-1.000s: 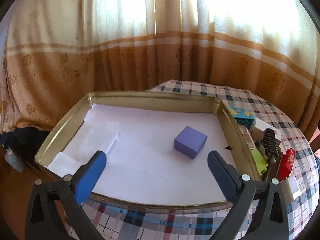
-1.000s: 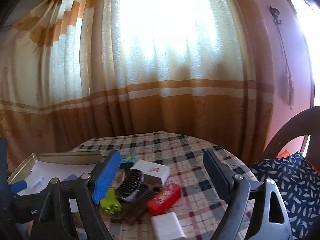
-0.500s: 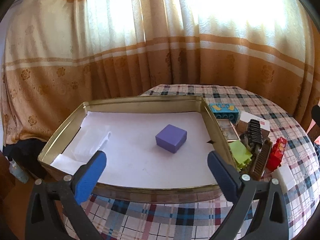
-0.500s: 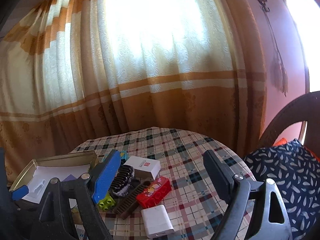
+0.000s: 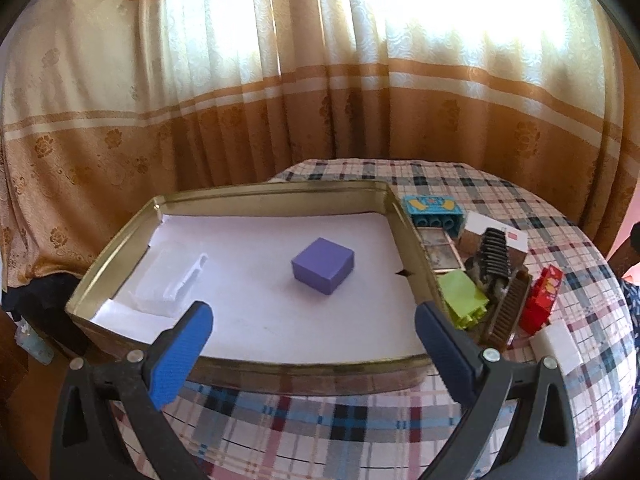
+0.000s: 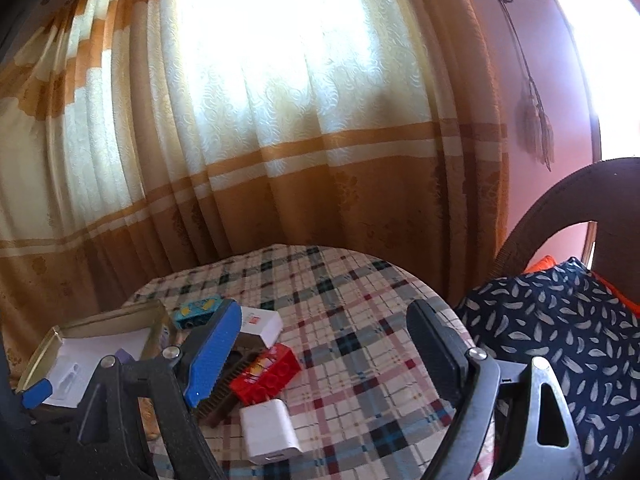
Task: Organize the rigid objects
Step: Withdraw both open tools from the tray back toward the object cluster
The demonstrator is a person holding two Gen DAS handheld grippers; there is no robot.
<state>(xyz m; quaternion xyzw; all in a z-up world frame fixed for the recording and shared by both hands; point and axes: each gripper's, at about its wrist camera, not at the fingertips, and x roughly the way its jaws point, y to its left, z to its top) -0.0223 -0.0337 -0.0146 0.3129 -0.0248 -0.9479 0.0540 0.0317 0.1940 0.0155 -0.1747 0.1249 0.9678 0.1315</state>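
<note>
The left gripper (image 5: 312,334) hangs with its blue-padded jaws spread wide and empty over the near rim of the shallow gold metal tin (image 5: 280,196), where a purple cardboard box (image 5: 323,266) sits on white paper. The right gripper (image 6: 324,346), likewise spread and empty, points over the plaid tablecloth (image 6: 360,300). Just beside the tin's right wall lie a red toy brick (image 6: 266,374), a brown comb (image 6: 224,386) and a white charger cube (image 6: 270,430).

Left gripper (image 5: 312,334): jaws spread wide, nothing between the blue pads (image 5: 180,356), pointed forward and angled downward, frame level. Right gripper (image 6: 324,354): jaws likewise spread wide and empty, pointed forward at a shallower downward angle, frame rolled slightly, left pad higher.
</note>
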